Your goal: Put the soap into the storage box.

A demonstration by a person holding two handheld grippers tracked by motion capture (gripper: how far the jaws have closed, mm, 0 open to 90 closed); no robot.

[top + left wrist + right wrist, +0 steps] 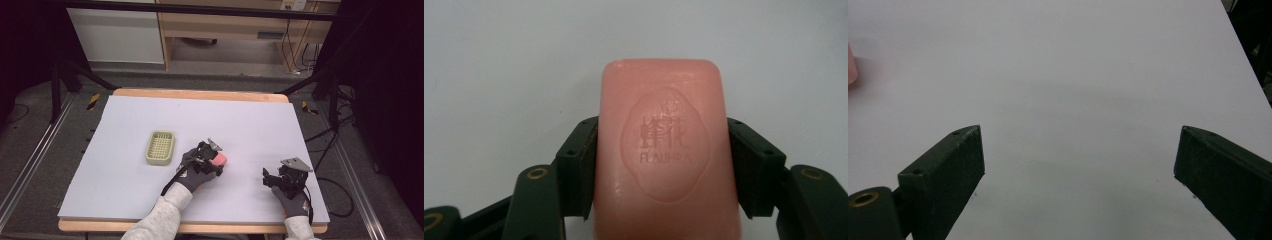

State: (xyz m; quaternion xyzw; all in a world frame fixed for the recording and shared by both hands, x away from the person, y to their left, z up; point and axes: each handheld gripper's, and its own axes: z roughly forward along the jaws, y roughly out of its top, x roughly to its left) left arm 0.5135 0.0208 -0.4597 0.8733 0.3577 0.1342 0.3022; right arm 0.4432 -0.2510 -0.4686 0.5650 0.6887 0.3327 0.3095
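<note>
Soap (664, 150), pink rounded bar with embossed oval logo, clamped between left gripper (663, 165) fingers on desk (125, 175), right of slatted plastic tray (160, 147). Right gripper (1078, 165) fingers wide apart, empty.

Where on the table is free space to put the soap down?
The far half of the white table cover beyond the green soap dish is bare, as is its left side. Between the left gripper holding the pink soap and the open right gripper lies another bare strip. It is crowded only around dish and soap.
</note>
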